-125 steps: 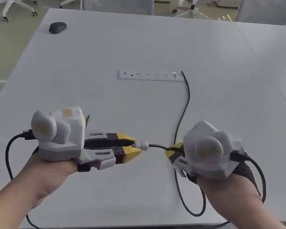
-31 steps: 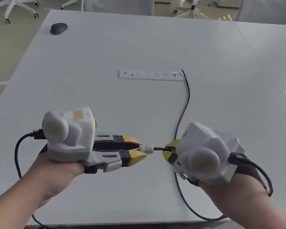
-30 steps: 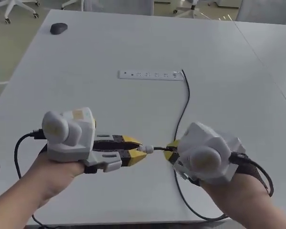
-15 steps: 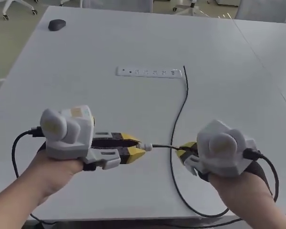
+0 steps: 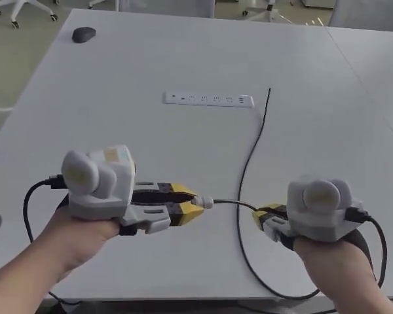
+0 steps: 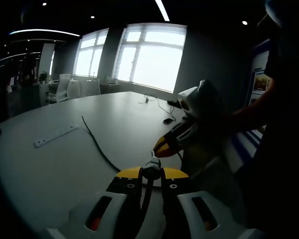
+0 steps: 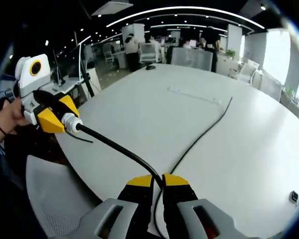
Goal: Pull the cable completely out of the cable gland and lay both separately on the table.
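My right gripper [image 5: 260, 216] has moved away from the left gripper [image 5: 194, 205]; its jaws are closed on the cable [image 7: 114, 146], the left ones on the gland [image 5: 205, 202]. I would keep pulling straight.

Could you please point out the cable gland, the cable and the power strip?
cable gland [image 5: 204, 202], head view, its white tip.
cable [image 5: 250, 155], head view, its curved middle.
power strip [image 5: 208, 99], head view, its middle.
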`<state>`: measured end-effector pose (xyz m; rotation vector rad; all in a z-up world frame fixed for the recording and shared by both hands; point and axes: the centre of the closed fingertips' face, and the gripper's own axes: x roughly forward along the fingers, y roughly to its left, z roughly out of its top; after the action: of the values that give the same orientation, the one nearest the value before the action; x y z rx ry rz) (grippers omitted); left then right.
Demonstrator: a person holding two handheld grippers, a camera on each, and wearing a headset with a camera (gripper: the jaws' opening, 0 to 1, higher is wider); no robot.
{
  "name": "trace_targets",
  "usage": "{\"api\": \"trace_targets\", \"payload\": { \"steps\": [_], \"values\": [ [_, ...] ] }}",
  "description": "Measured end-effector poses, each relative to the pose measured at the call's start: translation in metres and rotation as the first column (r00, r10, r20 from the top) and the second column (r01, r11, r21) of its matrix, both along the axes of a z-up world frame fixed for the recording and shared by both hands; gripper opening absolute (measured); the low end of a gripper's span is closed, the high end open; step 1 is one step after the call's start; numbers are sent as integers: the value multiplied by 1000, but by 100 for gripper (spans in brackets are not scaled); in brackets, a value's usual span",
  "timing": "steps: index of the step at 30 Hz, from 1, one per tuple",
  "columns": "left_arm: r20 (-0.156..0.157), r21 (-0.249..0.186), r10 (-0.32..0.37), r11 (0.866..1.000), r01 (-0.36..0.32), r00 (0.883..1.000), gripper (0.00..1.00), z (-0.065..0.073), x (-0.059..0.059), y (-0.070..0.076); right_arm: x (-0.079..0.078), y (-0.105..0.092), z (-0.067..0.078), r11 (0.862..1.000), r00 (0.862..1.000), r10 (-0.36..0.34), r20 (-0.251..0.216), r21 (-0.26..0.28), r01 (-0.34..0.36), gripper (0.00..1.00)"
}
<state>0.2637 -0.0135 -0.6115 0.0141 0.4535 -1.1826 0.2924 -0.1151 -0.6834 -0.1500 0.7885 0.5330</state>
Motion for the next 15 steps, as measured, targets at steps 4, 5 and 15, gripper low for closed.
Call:
{"api": "trace_targets", "payload": {
  "steps": [4, 5, 15],
  "values": [
    [-2, 6, 2, 1000, -2, 1000, 15, -1, -2, 1, -3, 2, -1, 1000, 1000, 9, 7, -17, -9, 1],
    [-4, 3, 7, 1000, -7, 1000, 15, -1, -1, 2, -2, 2, 1, 999, 999, 21, 30, -30, -20, 1],
    [-8, 6, 5, 1000, -5, 1000, 15, -2, -1, 5, -7, 0, 6, 994, 992, 73, 100, -88, -64, 3]
  ]
}}
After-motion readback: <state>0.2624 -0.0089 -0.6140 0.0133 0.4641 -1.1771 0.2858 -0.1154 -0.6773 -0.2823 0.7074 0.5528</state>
